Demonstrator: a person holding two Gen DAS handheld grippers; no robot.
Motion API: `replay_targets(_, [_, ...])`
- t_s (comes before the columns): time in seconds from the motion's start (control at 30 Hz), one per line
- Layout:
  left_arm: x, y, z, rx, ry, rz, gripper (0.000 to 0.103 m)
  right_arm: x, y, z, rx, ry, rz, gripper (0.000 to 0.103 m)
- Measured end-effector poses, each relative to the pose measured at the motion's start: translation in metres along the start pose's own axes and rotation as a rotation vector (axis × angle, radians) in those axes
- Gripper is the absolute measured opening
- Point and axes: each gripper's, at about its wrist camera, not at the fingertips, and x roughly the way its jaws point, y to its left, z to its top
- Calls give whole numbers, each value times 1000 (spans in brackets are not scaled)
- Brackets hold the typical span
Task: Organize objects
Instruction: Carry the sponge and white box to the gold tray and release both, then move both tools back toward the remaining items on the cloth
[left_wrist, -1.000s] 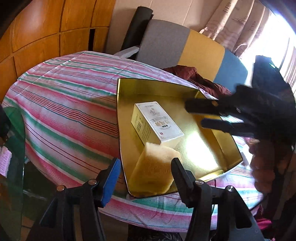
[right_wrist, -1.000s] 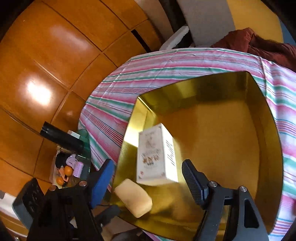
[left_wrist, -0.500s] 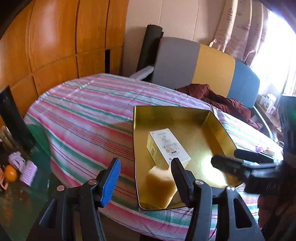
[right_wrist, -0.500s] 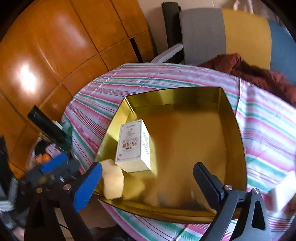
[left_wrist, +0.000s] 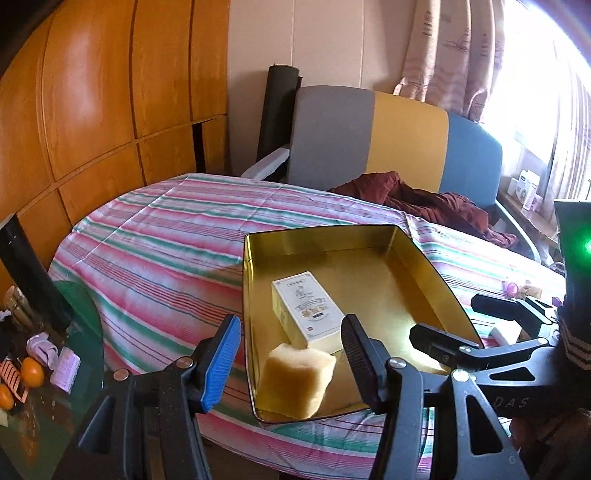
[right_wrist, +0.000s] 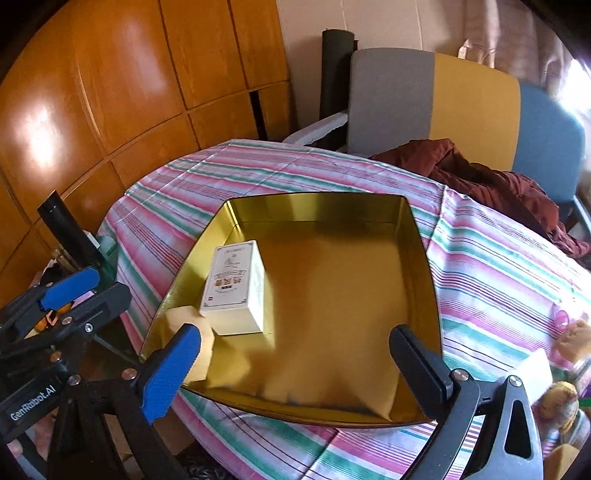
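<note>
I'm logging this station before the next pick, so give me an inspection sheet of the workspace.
Surface: round table under a striped tablecloth.
Job's things: gold tin tray holds a white carton lying flat, with a yellow sponge at its near end.
Clutter: small items at the table's right edge; oranges on a side table.
Grippers: left gripper open, empty; right gripper open wide, empty.
Cables: nothing seen.
Surroundings: colour-block chair, maroon garment, wood panelling.
</note>
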Motion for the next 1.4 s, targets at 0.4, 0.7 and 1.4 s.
replay_targets(0.4, [0,-25,2,51,12,-63,57,-9,-33,-7,63,-12,-77,103])
replay_targets(0.7, [4,-47,2,104,28,-95,57,-16,-65,-17,134,-13,-122,103])
replay_targets(1.4, [24,-130,6,269,81,-250,57,-55,-190,-63,367,11,-301,103])
